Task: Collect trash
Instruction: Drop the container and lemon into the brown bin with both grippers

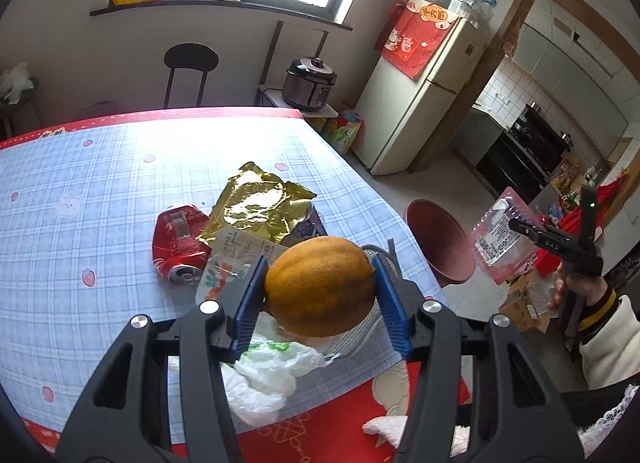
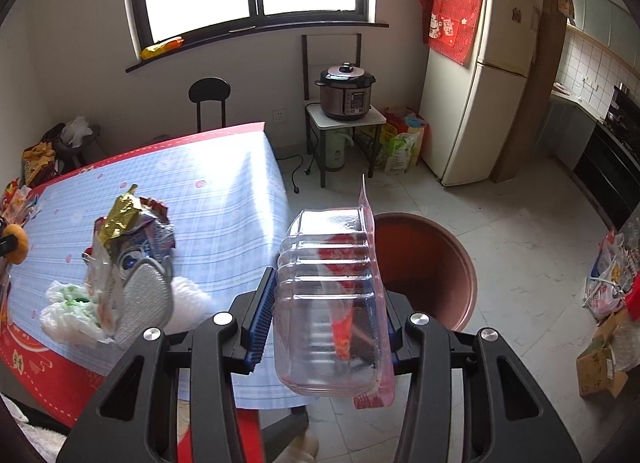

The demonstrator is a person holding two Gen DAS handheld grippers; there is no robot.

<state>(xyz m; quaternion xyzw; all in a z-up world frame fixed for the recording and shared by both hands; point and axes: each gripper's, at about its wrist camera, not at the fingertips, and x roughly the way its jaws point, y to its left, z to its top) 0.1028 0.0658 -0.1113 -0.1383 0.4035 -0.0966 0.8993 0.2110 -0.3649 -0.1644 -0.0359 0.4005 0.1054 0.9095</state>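
Left gripper [image 1: 320, 295], low centre of frame, clamped on orange peel [image 1: 320, 285] above table [image 1: 80, 223] near its right edge. Right gripper [image 2: 326, 315], raised off table's corner, pinching clear plastic tray [image 2: 328, 299] beside brown bin [image 2: 432, 267]; open floor beyond. Crushed can [image 1: 180, 243], gold wrapper [image 1: 256, 207] mid-table.

Right gripper [image 1: 516, 225] seemingly reads "DAS".
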